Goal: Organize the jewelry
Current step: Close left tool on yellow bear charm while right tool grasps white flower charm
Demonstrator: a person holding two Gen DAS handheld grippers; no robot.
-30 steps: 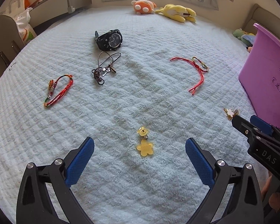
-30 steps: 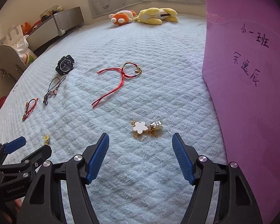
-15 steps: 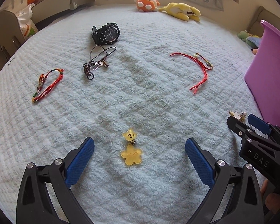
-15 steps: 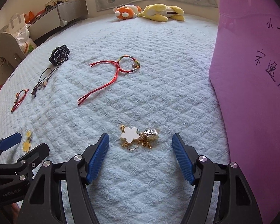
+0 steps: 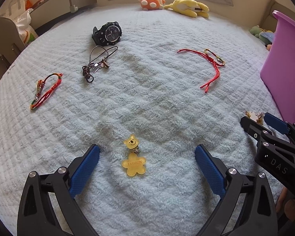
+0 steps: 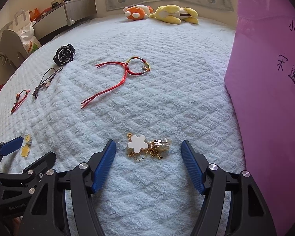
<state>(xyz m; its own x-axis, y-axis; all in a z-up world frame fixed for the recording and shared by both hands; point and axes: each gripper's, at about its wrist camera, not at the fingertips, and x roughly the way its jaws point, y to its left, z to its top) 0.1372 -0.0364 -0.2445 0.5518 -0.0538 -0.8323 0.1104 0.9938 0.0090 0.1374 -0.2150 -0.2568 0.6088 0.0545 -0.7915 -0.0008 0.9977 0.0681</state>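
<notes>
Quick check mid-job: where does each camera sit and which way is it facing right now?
Left wrist: on the left tool, angled down at the bed; open fingers flank the yellow bear charm; the right tool shows at right.
Right wrist: on the right tool, angled down; open fingers flank the white flower necklace, with the purple bin at right; the left tool shows at lower left.
Shared: black watch, red string bracelet, plush toys, both charms.

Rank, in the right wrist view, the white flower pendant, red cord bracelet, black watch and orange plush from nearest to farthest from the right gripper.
1. White flower pendant, between the open right gripper's fingers.
2. Red cord bracelet, mid-bed.
3. Black watch, far left.
4. Orange plush, far edge.
</notes>
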